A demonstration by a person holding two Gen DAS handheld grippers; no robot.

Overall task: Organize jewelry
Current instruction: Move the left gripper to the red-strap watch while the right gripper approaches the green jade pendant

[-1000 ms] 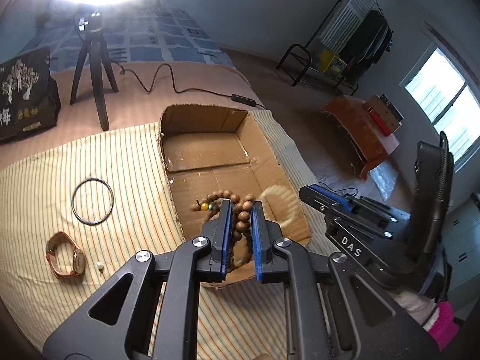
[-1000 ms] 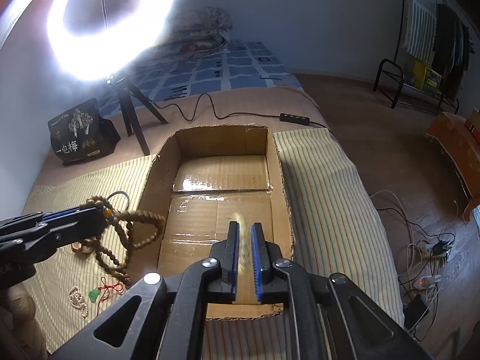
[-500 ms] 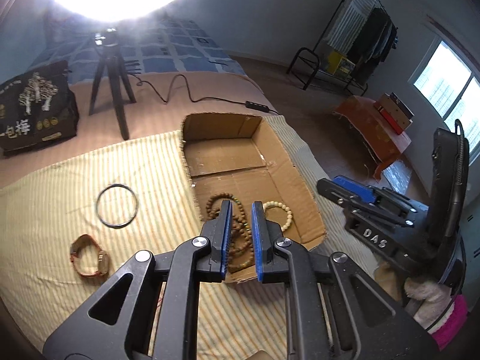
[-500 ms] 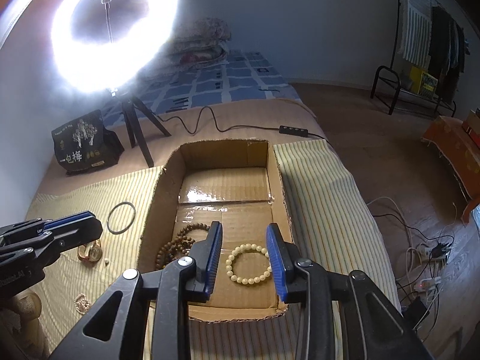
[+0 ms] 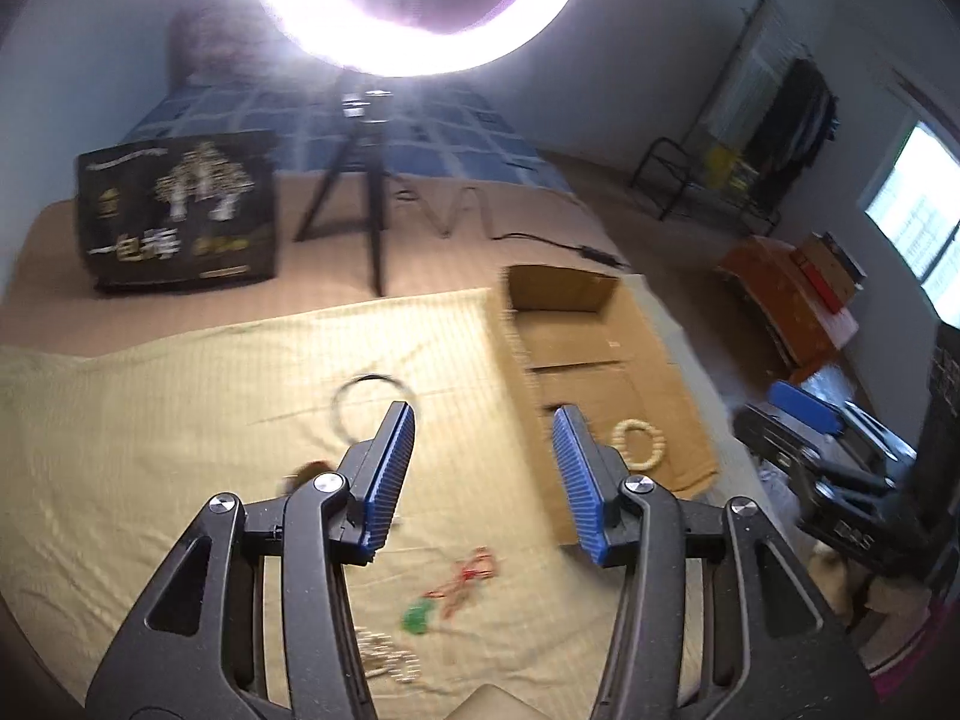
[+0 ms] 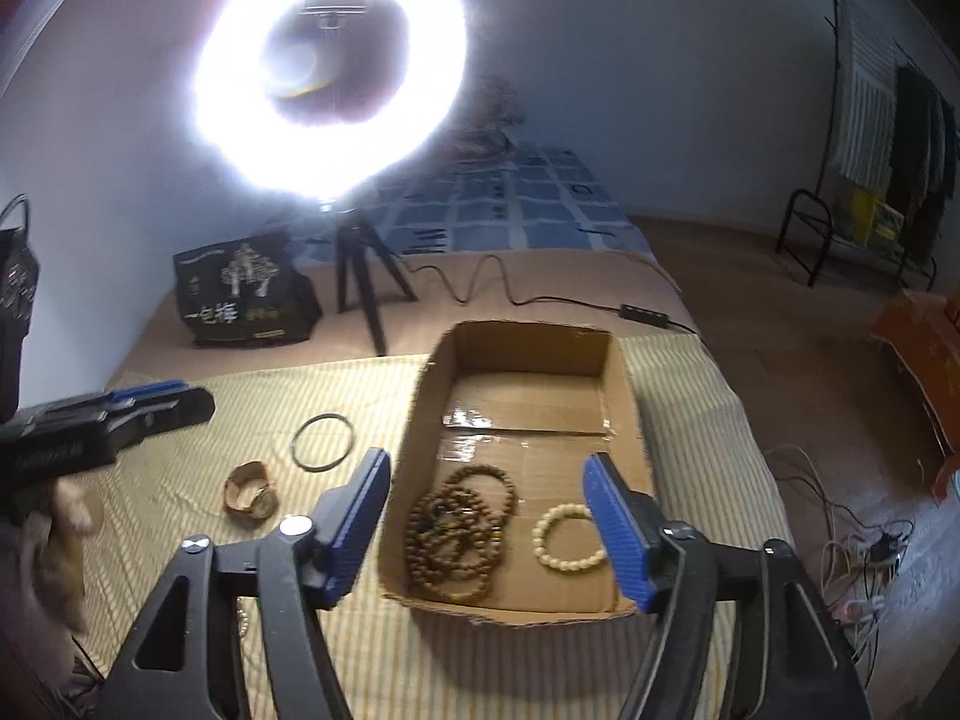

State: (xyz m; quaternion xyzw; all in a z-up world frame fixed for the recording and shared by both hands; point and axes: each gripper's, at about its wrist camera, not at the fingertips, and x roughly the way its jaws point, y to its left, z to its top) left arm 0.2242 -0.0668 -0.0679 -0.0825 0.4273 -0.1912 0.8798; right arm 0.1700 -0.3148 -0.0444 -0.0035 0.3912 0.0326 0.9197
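Both grippers, left [image 5: 483, 474] and right [image 6: 486, 516], gape empty; pinch the stiff, light black ring [image 6: 322, 433] across its rim.

A: What's carrying everything?

B: A bed [image 6: 690, 384], with a striped yellow cloth [image 6: 180, 408] lying over its near part.

A: And what's sitting on the cloth?

B: A cardboard box [image 6: 528, 354], a black ring [image 6: 322, 433] beside it, a watch [image 6: 252, 489], a green pendant on red cord [image 5: 447, 591] and small pale beads [image 5: 390, 657]. Behind, a tripod [image 6: 363, 276] and black bag [image 6: 243, 294] are standing on the bed.
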